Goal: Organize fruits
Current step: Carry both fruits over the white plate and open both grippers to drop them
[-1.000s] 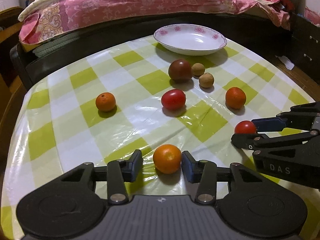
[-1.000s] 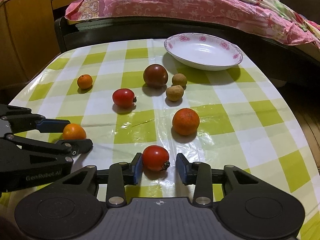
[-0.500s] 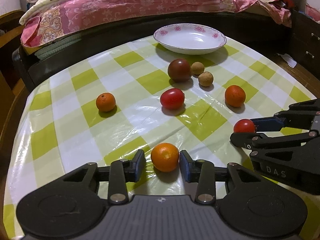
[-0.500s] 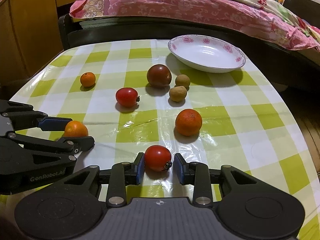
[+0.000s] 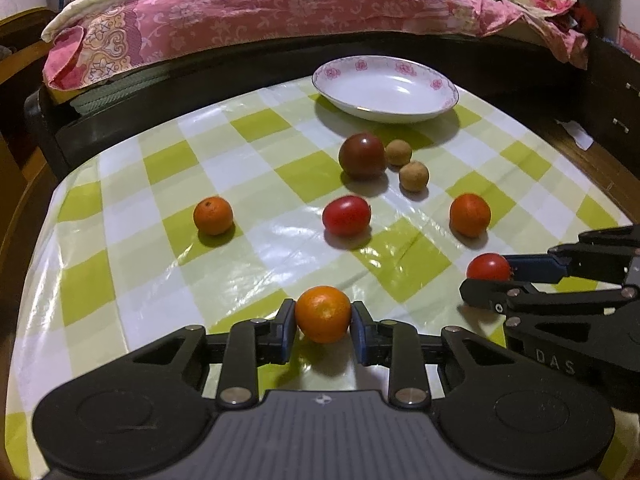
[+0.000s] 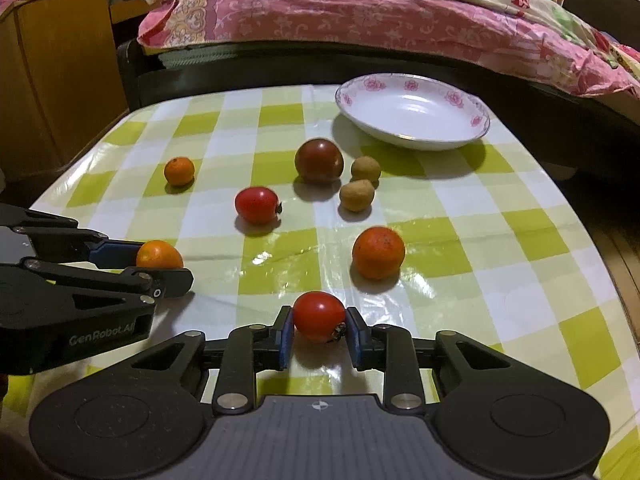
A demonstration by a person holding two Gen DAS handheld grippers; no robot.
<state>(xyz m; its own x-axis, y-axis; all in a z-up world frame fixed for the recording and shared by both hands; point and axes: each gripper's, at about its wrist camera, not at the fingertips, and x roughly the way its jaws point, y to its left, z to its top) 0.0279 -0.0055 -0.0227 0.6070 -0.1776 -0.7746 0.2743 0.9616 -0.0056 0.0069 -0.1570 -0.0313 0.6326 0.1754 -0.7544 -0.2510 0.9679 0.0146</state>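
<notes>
We see a bed with a pink floral quilt (image 5: 280, 12) beyond the far edge of a table (image 5: 132, 208) under a green-and-white checked cloth. A white floral-rimmed dish (image 5: 386, 90) sits far right. Our left gripper (image 5: 323, 320), its jaws just closed, pinches an orange (image 5: 323, 314) at the near edge; our right gripper (image 6: 319, 322), likewise just closed, pinches a red tomato (image 6: 319, 315). Between them and the dish lie a dark tomato (image 5: 362, 156), two more oranges (image 5: 469, 215), another red tomato (image 5: 346, 215) and two small brown fruits (image 5: 413, 176).

8 fruits (image 5: 346, 215) scattered on checked cloth; white bowl (image 5: 386, 90) beyond.
</notes>
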